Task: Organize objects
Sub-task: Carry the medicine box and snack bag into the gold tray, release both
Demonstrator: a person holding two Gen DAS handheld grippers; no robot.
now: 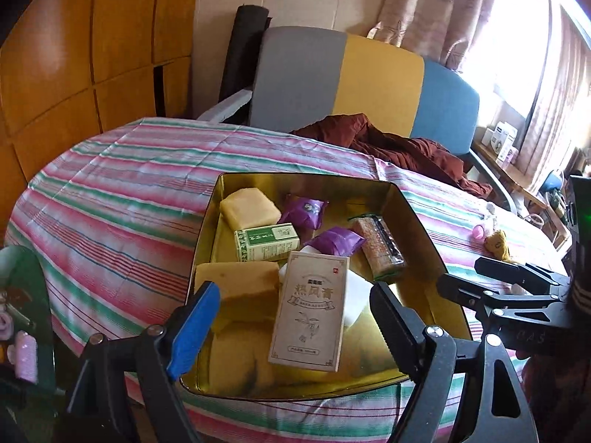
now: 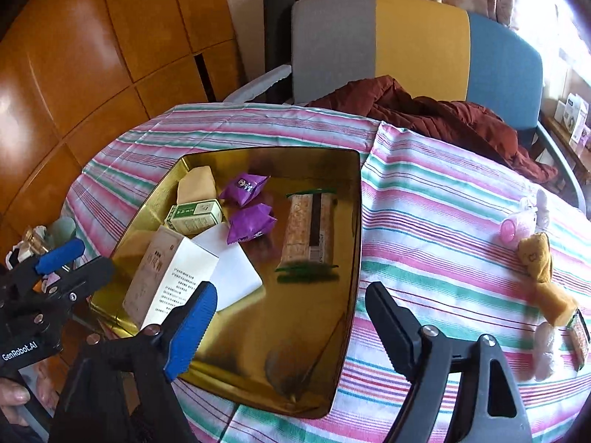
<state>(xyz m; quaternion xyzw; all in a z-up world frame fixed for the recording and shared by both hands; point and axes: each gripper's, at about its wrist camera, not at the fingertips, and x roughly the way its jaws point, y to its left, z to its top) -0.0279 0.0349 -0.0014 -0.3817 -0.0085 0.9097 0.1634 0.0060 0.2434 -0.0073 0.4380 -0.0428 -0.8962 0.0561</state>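
A: How do the two grippers stand?

B: The left gripper (image 1: 295,326) hangs over the near end of the gold tin (image 1: 413,214) with its fingers spread wide and nothing between them. The right gripper (image 2: 286,326) is just as wide apart and just as bare, over the tin's near right corner.

A: And what lies in the tin?

B: At the near left a beige box (image 1: 310,310) leans on a yellow sponge (image 1: 243,280), with a white card (image 2: 229,265) under it. Toward the middle there is a green box (image 1: 267,241) and two purple packets (image 2: 245,186), and a second sponge (image 1: 249,208) fills the far left corner. A cracker pack (image 2: 308,227) lies along the right side.

A: Anything outside it?

B: To the right of the tin, on the striped cloth (image 2: 424,221), lie a pink cup (image 2: 517,227) and a yellow plush toy (image 2: 537,258). Beyond the tin's far edge a dark red jacket (image 2: 436,110) is heaped against a chair (image 2: 417,44)
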